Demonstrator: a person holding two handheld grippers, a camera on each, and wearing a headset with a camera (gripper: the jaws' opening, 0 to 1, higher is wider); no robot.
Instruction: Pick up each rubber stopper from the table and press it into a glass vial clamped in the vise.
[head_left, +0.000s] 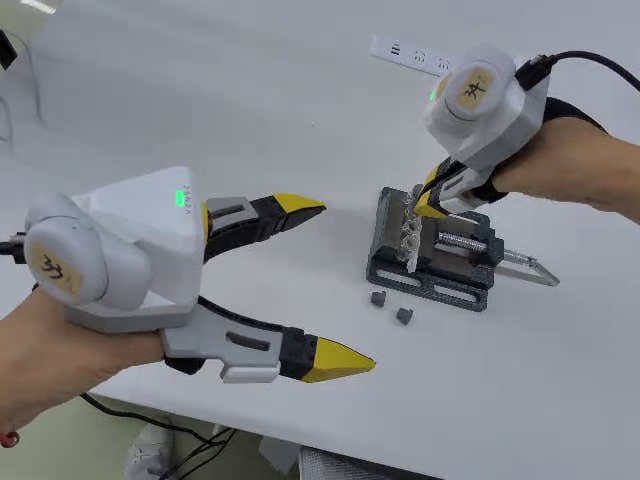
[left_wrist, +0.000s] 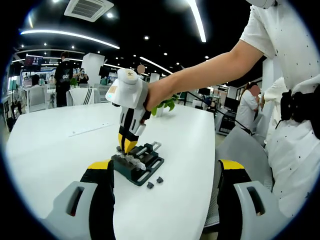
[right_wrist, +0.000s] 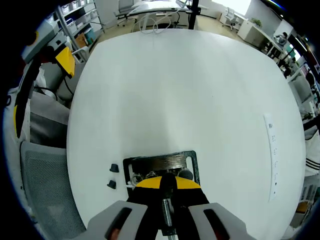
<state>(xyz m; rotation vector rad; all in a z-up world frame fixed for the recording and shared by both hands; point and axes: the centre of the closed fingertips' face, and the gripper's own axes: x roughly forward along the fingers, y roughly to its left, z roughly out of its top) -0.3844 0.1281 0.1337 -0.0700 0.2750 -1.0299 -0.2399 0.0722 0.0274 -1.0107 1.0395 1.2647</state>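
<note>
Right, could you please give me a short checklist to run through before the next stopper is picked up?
1. Left gripper ready to pick: ok, jaws wide apart with nothing between them.
2. Stoppers left to fetch: ok, the left stopper and right stopper lie apart on the table, just in front of the vise.
3. Way from the left gripper to the stoppers: ok, bare table between them.
4. Right gripper out of the way: not ok, it points down over the vials, jaws closed.
5. Stopper between the right jaws: cannot tell.
6. Vials upright and firmly clamped: cannot tell, too small.
</note>
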